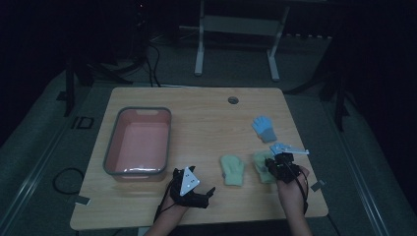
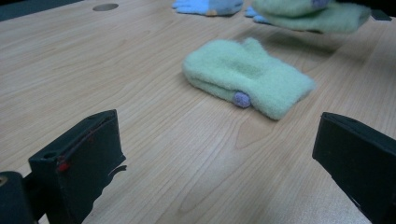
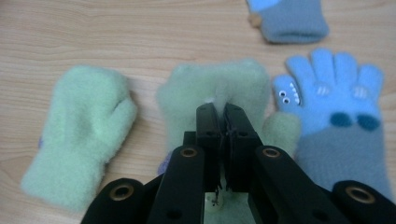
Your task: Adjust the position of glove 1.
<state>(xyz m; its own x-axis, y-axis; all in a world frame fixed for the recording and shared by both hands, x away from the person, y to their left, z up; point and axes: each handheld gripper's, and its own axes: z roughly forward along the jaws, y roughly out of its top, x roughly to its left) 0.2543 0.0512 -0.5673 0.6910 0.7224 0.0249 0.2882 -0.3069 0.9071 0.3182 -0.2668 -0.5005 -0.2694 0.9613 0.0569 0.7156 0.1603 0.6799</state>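
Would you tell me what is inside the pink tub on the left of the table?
The pink tub looks empty: its bare pink floor shows in the high view. Its near inside wall is hidden by the rim. All the mittens lie outside it.

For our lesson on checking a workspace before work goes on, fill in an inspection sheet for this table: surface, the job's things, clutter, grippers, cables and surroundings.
Surface: wooden table, with a round hole near the far edge.
Job's things: lifted green mitten hangs in the right gripper, off the wood in the left gripper view; second green mitten lies flat; blue glove lies beside the lifted one; another blue glove farther back; pink tub holds nothing.
Clutter: nothing seen.
Grippers: right gripper jaws shut on the mitten; left gripper jaws open, nothing between them.
Cables: one loops on the floor at left.
Surroundings: dark room, white frame behind.
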